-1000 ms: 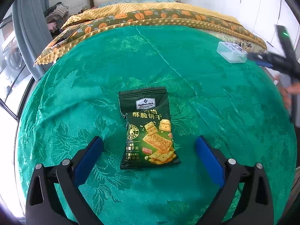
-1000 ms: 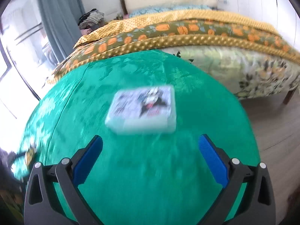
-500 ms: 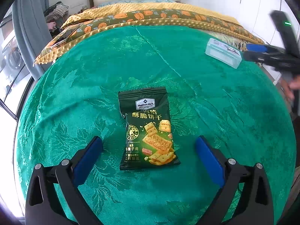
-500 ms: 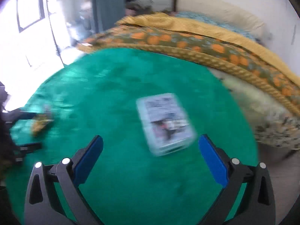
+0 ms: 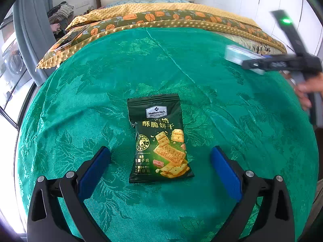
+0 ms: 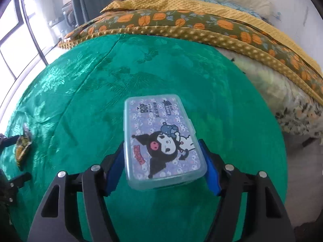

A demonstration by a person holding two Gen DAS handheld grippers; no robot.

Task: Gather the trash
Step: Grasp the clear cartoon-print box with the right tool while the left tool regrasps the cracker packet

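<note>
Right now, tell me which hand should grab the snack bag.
Left. The left gripper hangs open with the snack bag between its fingers; the right gripper is closing around the plastic box.

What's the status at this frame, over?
Right tool closing around plastic box. Left tool open, hovering over snack packet on green cloth. Nothing in the way.

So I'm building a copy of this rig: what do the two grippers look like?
Both match: the left gripper and right gripper have black, triangular open-frame fingers with silver bolts and flat blue pads. From the left wrist view, the right one shows a black handle with a green light. No cables or sleeves are visible.
</note>
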